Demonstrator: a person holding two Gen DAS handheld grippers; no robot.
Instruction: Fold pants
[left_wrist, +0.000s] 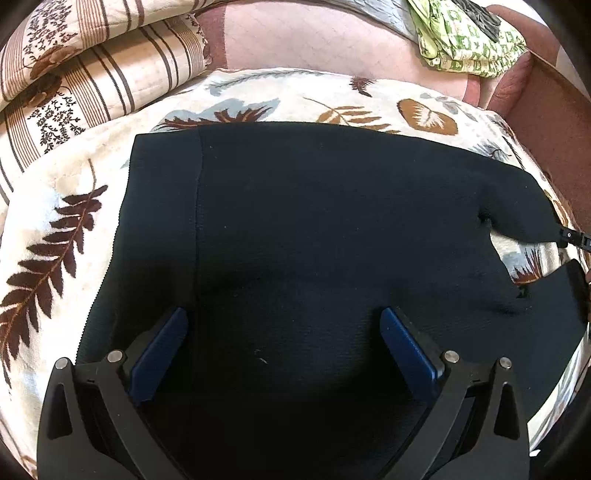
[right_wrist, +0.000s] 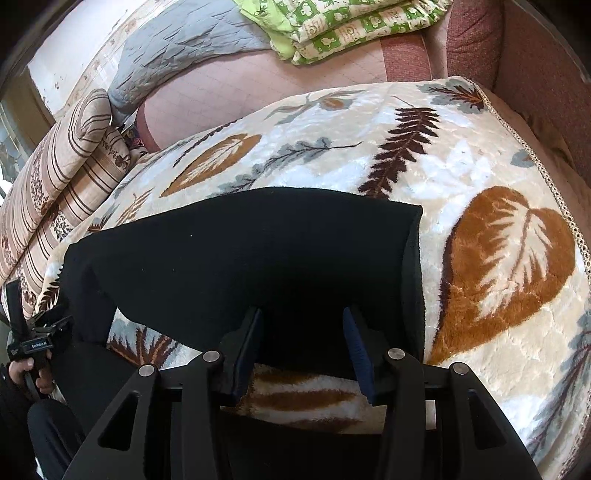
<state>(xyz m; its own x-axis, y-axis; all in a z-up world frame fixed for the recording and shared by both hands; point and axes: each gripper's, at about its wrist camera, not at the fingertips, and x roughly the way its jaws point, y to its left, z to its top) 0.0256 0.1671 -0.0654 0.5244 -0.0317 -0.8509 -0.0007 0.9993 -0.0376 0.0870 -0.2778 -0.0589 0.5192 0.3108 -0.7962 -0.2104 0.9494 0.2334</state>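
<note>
Black pants (left_wrist: 314, 221) lie flat on a leaf-print blanket (left_wrist: 55, 240), long axis running left-right across the scene, waistband end at left, leg end at right.

L claw (left_wrist: 282, 325) hangs over the waistband area, jaws spread wide, nothing gripped, cloth just below and fwd of the tips.

R claw (right_wrist: 303, 325) sits over the near edge of the leg end, jaws about half apart, cloth under them; pads don't look pressed on it.

L claw is nearer the waist, R nearer the hem.

No containers in view. A green-print cloth (right_wrist: 351, 22) lies far back on the sofa (right_wrist: 517, 74).
</note>
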